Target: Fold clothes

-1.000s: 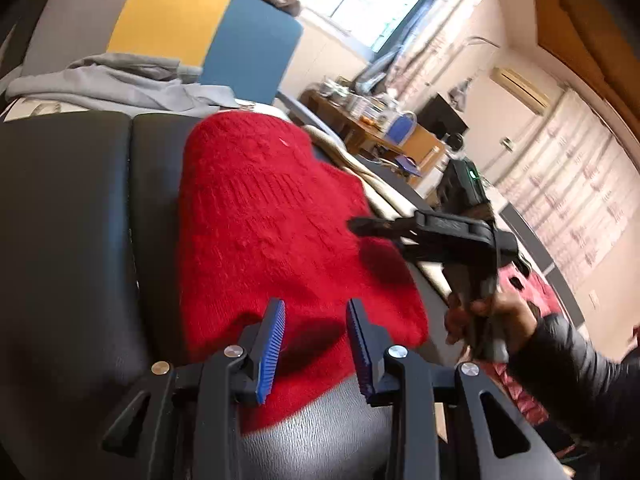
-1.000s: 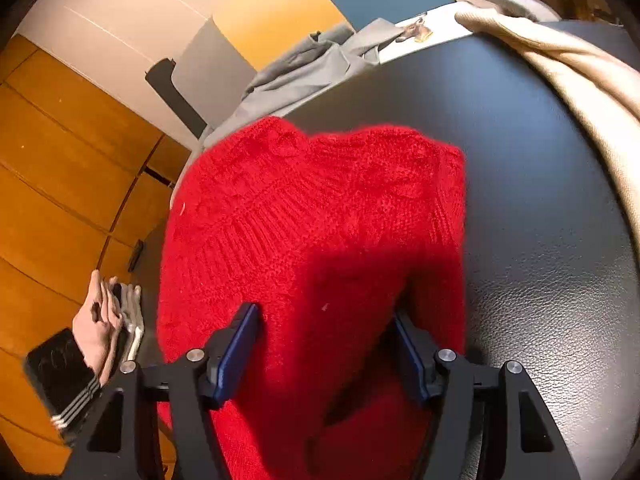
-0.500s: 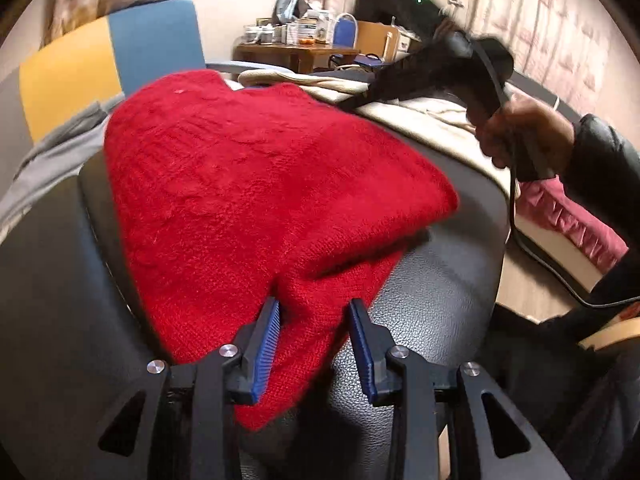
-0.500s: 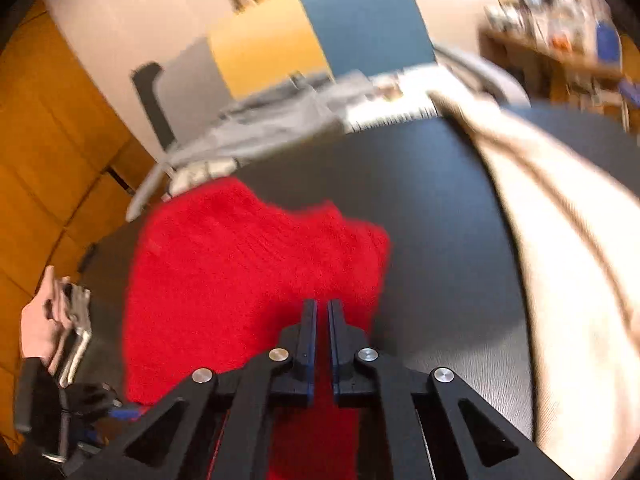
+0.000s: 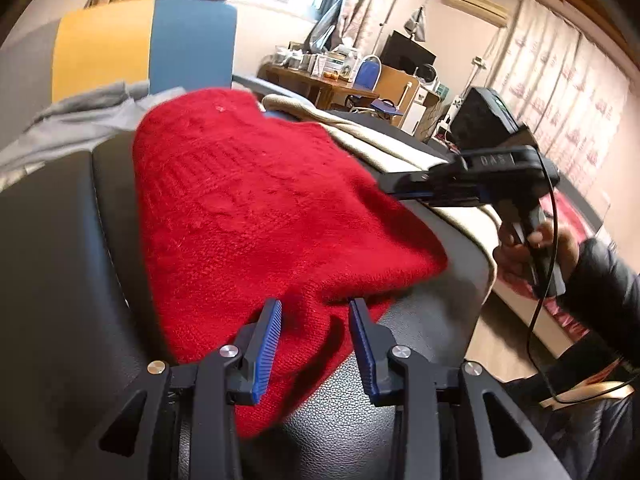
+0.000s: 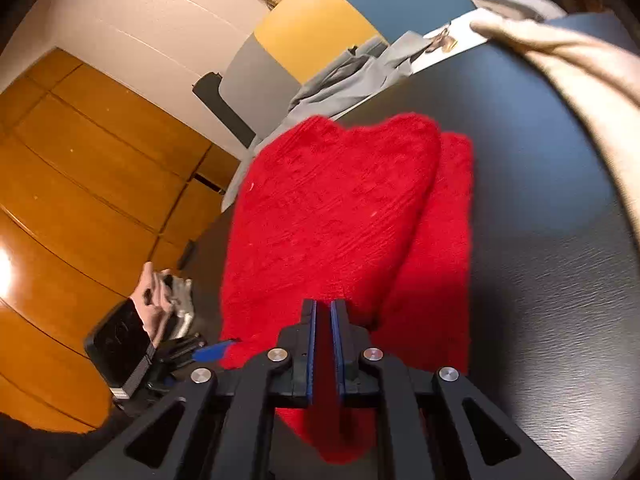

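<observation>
A red knitted sweater (image 5: 248, 208) lies on a black padded surface (image 5: 48, 272). My left gripper (image 5: 315, 320) is open, its blue pads on either side of the sweater's near hem. My right gripper (image 6: 323, 320) is shut on a fold of the red sweater (image 6: 332, 216) and lifts that edge off the surface. The right gripper also shows in the left wrist view (image 5: 404, 190), at the sweater's right edge. The left gripper's blue tip shows in the right wrist view (image 6: 212, 351), at the sweater's left edge.
A grey garment (image 5: 80, 112) and a beige garment (image 5: 384, 148) lie at the far side of the surface. A yellow, blue and grey chair back (image 5: 132, 48) stands behind. A desk with clutter (image 5: 320, 76) is further back. The surface's right edge (image 5: 480, 288) drops to the floor.
My right gripper closed on the sweater's right edge and has raised it, folding a flap over. My left gripper stayed open at the near hem, shifting slightly.
</observation>
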